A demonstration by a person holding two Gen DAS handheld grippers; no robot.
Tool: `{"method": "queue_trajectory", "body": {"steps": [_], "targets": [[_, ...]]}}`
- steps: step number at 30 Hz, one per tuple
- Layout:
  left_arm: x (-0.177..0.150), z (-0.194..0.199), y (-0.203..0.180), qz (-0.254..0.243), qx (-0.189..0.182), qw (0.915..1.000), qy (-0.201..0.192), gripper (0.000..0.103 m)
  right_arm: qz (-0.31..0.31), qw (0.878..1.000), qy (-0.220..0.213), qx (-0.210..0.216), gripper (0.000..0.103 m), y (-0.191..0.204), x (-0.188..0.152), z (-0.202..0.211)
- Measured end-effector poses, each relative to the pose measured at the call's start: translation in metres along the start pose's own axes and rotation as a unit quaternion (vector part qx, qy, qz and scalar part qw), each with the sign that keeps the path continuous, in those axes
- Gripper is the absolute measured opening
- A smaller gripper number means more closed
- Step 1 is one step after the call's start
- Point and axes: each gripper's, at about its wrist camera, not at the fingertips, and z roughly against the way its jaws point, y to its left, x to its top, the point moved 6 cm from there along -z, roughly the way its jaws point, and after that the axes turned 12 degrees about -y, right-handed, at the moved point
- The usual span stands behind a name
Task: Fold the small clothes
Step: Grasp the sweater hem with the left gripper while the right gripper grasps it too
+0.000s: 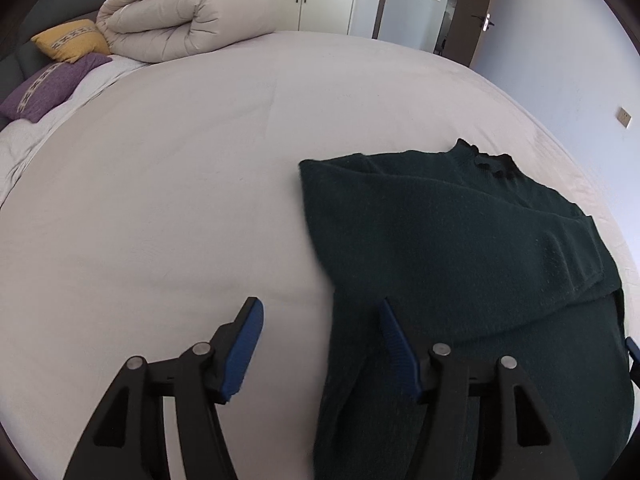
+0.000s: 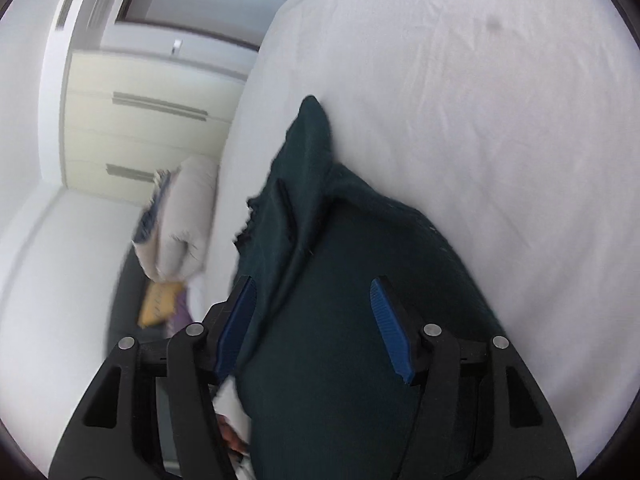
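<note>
A wide bed (image 1: 200, 184) carries everything, covered by a pale, lightly creased sheet. On its near right part lies a dark green sweater (image 1: 460, 248), spread flat with the collar pointing toward the far edge and one sleeve folded across the body. At the far left corner rests a rolled beige duvet (image 1: 188, 20), with a grey-blue fabric piled on top. Just beside the duvet lies a yellow pillow (image 1: 72, 40), and touching it in front, a purple pillow (image 1: 48, 84), both with patterned bands. In the right wrist view the sheet (image 2: 480, 120) shows fine wrinkles and a small dark spot (image 2: 496, 24).
</note>
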Motion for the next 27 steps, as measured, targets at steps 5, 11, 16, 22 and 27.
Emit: {"method": "queue_trajectory", "body": {"steps": [5, 11, 16, 22, 27], "targets": [[-0.052, 0.073, 0.020, 0.038, -0.036, 0.9985, 0.017, 0.073, 0.100, 0.994, 0.003, -0.040, 0.058, -0.010, -0.014, 0.060], [-0.130, 0.135, 0.027, 0.104, -0.102, 0.9853, 0.090, 0.073, 0.133, 0.990, 0.004, -0.042, 0.058, -0.031, -0.033, 0.133], [-0.167, 0.169, 0.016, 0.111, -0.130, 0.9786, 0.115, 0.071, 0.114, 0.993, 0.015, -0.033, 0.058, -0.048, -0.044, 0.165], [-0.188, 0.185, 0.000, 0.124, -0.181, 0.9642, 0.148, 0.061, 0.111, 0.993, 0.021, -0.023, 0.058, -0.057, -0.057, 0.192], [-0.193, 0.182, 0.004, 0.160, -0.204, 0.9501, 0.174, 0.046, 0.116, 0.993, 0.023, -0.021, 0.058, -0.060, -0.060, 0.209]]}}
